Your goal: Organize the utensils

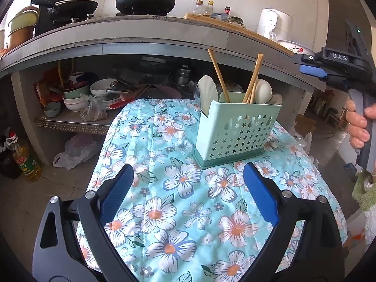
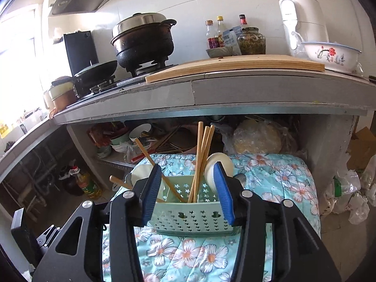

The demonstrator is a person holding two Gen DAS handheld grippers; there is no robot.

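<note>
A mint-green perforated utensil caddy (image 1: 235, 134) stands on a floral quilted cloth (image 1: 178, 188). It holds wooden chopsticks (image 1: 252, 77) and white spoons (image 1: 263, 90). My left gripper (image 1: 188, 178) is open and empty, low over the cloth just in front of the caddy. In the right wrist view the caddy (image 2: 188, 216) sits right under my right gripper (image 2: 188, 176), which is open and empty above its near rim, with chopsticks (image 2: 202, 155) and a white spoon (image 2: 219, 164) rising between the fingers. The right gripper also shows in the left wrist view (image 1: 312, 69), up to the right.
A grey kitchen counter (image 2: 211, 94) overhangs behind, with a black pot (image 2: 143, 44), a wok, a wooden board (image 2: 235, 68), bottles and a floral bowl (image 2: 331, 55). The shelf below holds stacked bowls (image 1: 80, 94) and bags. An oil bottle (image 1: 23, 159) stands on the floor at left.
</note>
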